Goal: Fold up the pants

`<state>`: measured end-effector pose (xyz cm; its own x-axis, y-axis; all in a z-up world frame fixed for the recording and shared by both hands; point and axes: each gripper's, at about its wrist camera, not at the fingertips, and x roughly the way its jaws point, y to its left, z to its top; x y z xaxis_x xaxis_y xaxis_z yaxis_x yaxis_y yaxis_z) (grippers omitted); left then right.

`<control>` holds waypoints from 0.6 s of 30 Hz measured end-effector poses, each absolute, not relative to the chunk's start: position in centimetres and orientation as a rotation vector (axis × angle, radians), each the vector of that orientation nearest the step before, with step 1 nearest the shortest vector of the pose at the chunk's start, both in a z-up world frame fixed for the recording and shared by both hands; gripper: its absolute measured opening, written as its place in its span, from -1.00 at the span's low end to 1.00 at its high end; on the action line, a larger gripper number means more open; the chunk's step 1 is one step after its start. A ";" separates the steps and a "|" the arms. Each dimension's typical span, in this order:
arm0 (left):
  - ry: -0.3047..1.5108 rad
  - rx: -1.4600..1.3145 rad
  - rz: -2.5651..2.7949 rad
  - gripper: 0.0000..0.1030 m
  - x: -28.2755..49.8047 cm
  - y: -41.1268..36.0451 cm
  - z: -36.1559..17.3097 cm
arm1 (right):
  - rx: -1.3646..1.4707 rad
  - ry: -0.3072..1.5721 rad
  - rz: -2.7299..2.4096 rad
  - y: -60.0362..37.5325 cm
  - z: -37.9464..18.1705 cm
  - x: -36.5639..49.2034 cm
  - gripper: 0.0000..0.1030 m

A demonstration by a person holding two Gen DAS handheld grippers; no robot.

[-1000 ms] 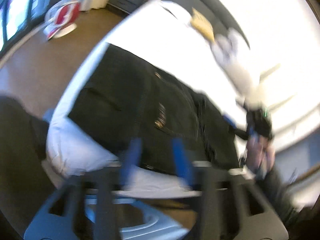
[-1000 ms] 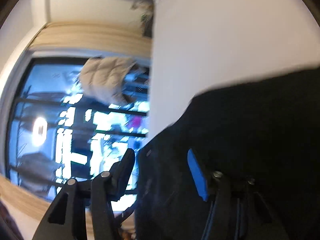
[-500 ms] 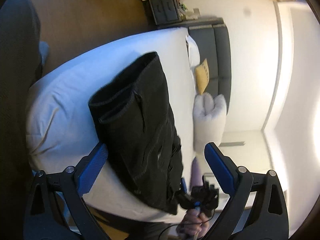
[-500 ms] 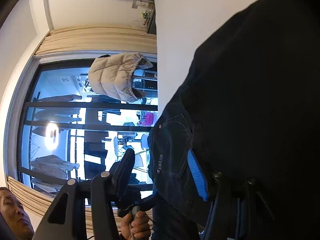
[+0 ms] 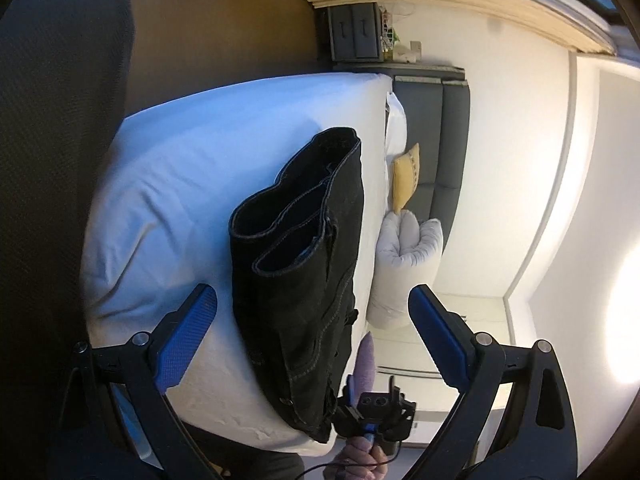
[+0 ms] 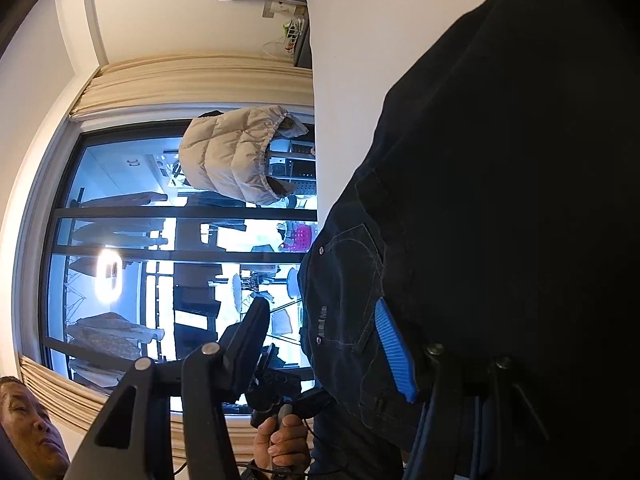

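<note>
Dark denim pants (image 5: 308,264) lie folded lengthwise on a white bed (image 5: 192,184), leg cuffs toward the far end, waist near the bed's near edge. My left gripper (image 5: 312,332) is open and empty, raised above the pants. The right gripper shows in the left wrist view (image 5: 376,420) at the waist end of the pants. In the right wrist view the right gripper (image 6: 320,340) is open, its blue-padded finger (image 6: 394,352) lying against the pants (image 6: 480,200) near a back pocket.
A grey headboard (image 5: 440,140), a yellow cushion (image 5: 406,176) and a rolled white duvet (image 5: 408,256) are at the bed's far side. A dark drawer unit (image 5: 354,36) stands on the brown floor. A window (image 6: 160,260) and a hung beige puffer vest (image 6: 236,152) show beyond the bed.
My left gripper has opened, let go of the pants and pulled back above the bed. The pants now lie folded over. The right gripper stays at the waist.
</note>
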<state>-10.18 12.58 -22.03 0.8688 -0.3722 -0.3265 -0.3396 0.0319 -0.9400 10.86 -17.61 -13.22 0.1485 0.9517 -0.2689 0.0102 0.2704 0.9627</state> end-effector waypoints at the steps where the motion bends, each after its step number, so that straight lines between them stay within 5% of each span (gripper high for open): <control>1: 0.577 -1.563 -0.028 0.88 -9.9 12.6 -22.0 | 1.066 1.210 0.910 -17.7 -13.3 10.9 0.15; 5: 0.574 -1.550 -0.064 0.83 -8.3 12.6 -21.9 | 1.056 1.212 0.921 -17.5 -13.1 11.1 0.16; 7: 0.576 -1.553 -0.089 0.68 -7.8 12.6 -21.9 | 1.047 1.208 0.933 -17.4 -12.7 11.2 0.15; 12: 0.583 -1.601 -0.112 -0.09 -8.0 12.4 -22.6 | 0.990 1.237 0.938 -16.7 -12.0 12.1 0.15; 18: 0.581 -1.555 -0.120 -0.33 -8.3 12.2 -21.3 | 0.878 1.304 0.971 -13.9 -11.2 13.9 0.15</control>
<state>-8.31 12.17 -21.31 0.8612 -0.4284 -0.2736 -0.2843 0.0402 -0.9579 13.85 -13.88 -11.24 0.0142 0.9325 -0.3609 -0.0790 0.3609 0.9293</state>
